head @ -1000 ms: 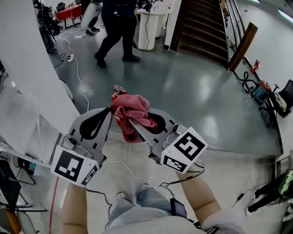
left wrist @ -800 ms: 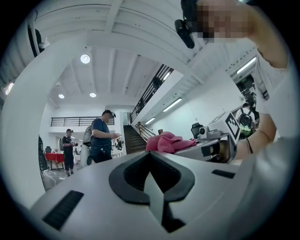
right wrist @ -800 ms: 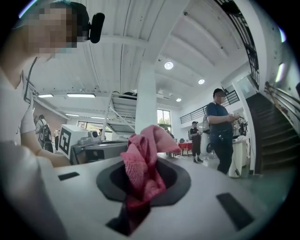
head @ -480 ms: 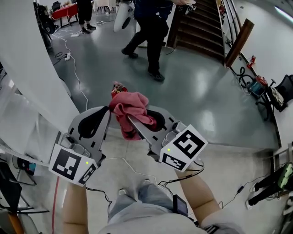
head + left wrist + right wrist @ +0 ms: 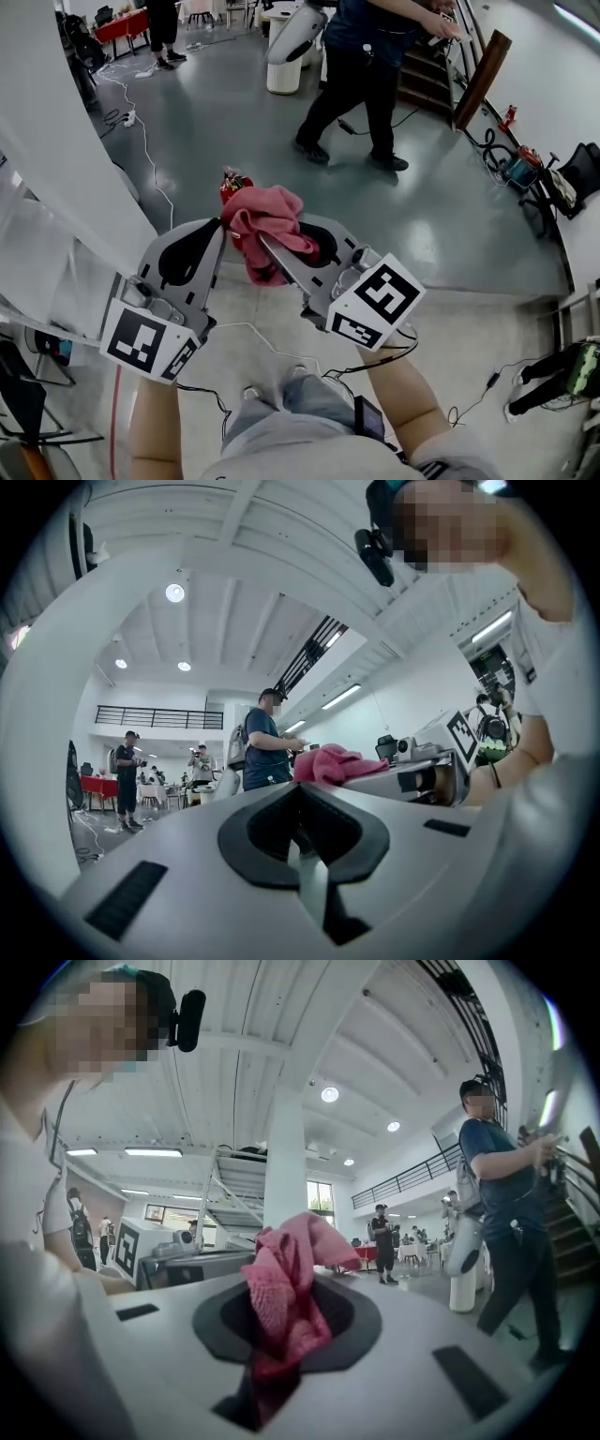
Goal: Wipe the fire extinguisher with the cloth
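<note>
The fire extinguisher (image 5: 232, 185) is standing on the grey floor (image 5: 234, 103) straight ahead of the person holding the tools. Only its red top is showing, and the rest of its body is hiding behind the pink cloth (image 5: 268, 219).

The right tongs (image 5: 265, 242) are clamping together on that cloth. A bunched fold is sitting pinched in the narrow gap, and the loose part is spilling out over the tip. The cloth is hanging just on the near side of the fire extinguisher, bulging up to the height of its top. Whether the fabric is actually touching the red metal I cannot tell from the head view.

The left tongs (image 5: 220, 229) are reaching in towards the fire extinguisher from its near left, with their tip just beside the cloth. Their two halves are meeting along a thin seam and are holding nothing. Both tools are pointing roughly level, converging on the same spot below the extinguisher's top.

Beyond the fire extinguisher, well apart from it, another person (image 5: 361, 70) in dark clothes is striding across the floor. A white cable (image 5: 142, 131) is trailing over the floor to the far left of the extinguisher. A pale pillar (image 5: 56, 159) is rising close on its left side.
</note>
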The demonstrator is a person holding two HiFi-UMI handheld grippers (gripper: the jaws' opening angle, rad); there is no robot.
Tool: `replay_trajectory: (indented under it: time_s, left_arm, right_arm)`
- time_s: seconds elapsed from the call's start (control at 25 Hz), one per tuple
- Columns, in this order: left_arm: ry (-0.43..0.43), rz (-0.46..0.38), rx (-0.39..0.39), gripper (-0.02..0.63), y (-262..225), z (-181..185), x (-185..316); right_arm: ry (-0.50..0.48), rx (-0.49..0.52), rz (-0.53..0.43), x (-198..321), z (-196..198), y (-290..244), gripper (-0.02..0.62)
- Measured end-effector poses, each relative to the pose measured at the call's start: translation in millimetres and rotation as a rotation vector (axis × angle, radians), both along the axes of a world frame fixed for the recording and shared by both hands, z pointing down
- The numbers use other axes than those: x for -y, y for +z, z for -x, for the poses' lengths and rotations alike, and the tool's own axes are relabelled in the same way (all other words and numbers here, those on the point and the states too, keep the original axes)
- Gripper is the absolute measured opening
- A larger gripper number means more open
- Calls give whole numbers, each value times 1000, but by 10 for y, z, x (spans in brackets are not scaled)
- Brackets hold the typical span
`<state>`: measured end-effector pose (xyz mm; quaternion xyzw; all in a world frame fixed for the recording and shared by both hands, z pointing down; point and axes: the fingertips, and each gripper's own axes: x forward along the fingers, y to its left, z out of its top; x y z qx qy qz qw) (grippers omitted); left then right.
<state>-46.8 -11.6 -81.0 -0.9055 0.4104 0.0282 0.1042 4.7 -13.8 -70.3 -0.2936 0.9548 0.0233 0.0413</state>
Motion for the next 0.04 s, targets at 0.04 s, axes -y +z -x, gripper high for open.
replay_trajectory:
  time_s: [0.04]
  left_arm:
    - [1, -2, 1, 9, -8, -17, -1]
  right_arm:
    - [2, 1, -2, -4, -17, -7, 67]
